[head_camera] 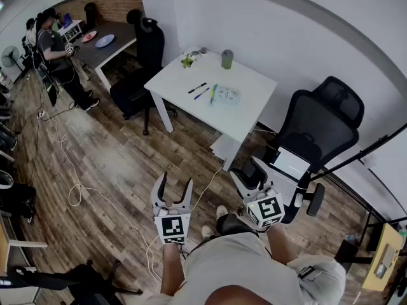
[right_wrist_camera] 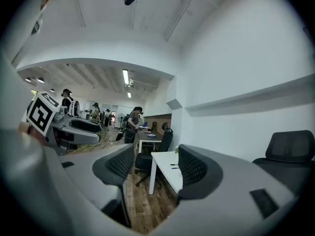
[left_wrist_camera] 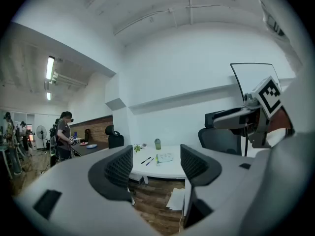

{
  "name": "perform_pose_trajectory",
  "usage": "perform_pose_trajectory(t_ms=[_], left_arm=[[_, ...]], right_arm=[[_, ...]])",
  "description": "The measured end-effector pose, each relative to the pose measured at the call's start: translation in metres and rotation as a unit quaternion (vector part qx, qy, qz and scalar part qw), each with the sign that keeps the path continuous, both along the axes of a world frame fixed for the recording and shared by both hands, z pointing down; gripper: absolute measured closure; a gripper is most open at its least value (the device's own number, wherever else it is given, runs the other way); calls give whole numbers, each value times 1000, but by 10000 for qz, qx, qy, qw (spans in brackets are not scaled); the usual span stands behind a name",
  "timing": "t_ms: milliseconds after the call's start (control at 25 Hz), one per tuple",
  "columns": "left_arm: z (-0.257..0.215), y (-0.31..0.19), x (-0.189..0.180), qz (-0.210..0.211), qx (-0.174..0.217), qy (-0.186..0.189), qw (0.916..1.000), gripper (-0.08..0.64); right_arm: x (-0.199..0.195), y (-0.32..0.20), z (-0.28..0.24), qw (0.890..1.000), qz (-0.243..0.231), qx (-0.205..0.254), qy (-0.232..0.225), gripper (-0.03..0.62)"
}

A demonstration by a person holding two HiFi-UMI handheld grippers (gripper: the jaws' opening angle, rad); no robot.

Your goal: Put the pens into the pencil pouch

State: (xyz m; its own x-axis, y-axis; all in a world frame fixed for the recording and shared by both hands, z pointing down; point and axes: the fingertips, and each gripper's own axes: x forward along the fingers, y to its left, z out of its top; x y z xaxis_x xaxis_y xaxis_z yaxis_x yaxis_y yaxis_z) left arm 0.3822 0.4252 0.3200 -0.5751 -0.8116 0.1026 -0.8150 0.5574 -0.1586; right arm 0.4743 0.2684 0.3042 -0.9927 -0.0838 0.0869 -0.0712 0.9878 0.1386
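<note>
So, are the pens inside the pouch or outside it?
Outside: the pens lie on the white table beside the pouch.

Open-plan office: wood-plank floor point(head_camera: 114, 164), white tabletop point(head_camera: 245, 116), black mesh office chairs point(head_camera: 321, 122), a dark desk point(head_camera: 105, 49) before a brick wall point(head_camera: 105, 5), ceiling strip lights point(left_wrist_camera: 49, 68), a person point(head_camera: 60, 53) standing at the desk.

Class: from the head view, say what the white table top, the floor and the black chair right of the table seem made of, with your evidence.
Table top: probably laminate or painted board; flat, even matte white, no grain.
Floor: wood or wood-look planks; brown grain, staggered joints.
Chair: black, likely mesh back on plastic frame; the weave is too small to confirm.
</note>
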Motion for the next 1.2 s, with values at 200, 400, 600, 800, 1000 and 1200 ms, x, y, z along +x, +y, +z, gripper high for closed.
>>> perform_pose_trajectory(t_ms=[200,400,600,800,1000,1200], left_arm=[[-6,8,-1,-48,168,-68,9998,264],[-4,4,-10,-43,171,-59,9998,265],[-1,-10,-31,-54,128,-59,9999,267],[0,-33,-67,-82,96,-77,9999,267],[-3,-66,-104,-89,79,-142,9998,267],[-10,-99,-136,-130,55,-186,9997,267]], right_arm=[[-6,17,4,9999,-134,-23,-30,311],[-19,25,6,9997,-226,-17,-64,298],[-42,12,10,9997,-226,-71,-33,296],[-78,-13,12,9997,-228,-81,-33,295],[-116,-46,12,9996,-247,-108,-59,295],[-150,-78,7,9994,-313,-134,-89,295]])
